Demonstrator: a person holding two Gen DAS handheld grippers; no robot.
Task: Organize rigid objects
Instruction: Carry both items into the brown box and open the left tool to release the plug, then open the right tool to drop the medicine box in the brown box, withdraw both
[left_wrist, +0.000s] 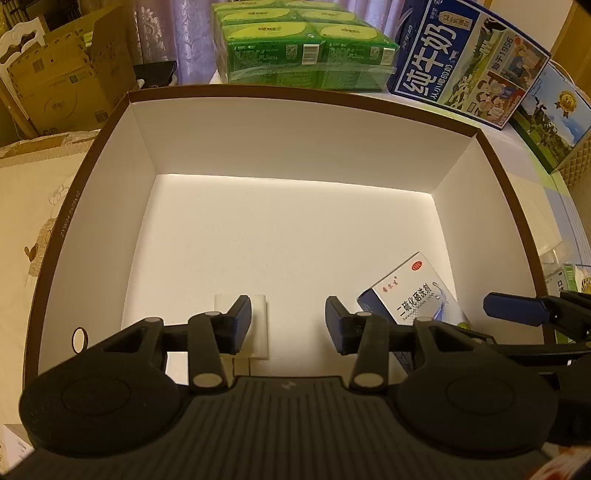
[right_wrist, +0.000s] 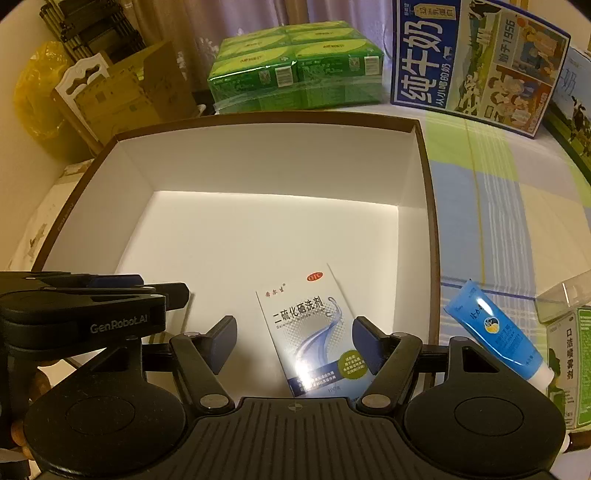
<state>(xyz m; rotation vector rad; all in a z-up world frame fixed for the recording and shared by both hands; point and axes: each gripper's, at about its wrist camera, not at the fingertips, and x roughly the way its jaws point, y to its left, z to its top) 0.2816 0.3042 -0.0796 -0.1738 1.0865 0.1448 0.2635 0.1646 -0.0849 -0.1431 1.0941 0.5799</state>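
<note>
The big white-lined box (right_wrist: 258, 177) takes up most of my view, its brown rim nearest me. My left gripper (left_wrist: 288, 321) hangs over its near edge, fingers spread and empty, a small white block (left_wrist: 258, 325) on the floor just under them. My right gripper (right_wrist: 293, 341) is spread too, around the shampoo carton (right_wrist: 314, 332) lying flat by the box's near right wall without pinching it. Outside that wall lies a blue tube (right_wrist: 491, 332); I judge it next, so I should lift straight up, clearing the rim.
</note>
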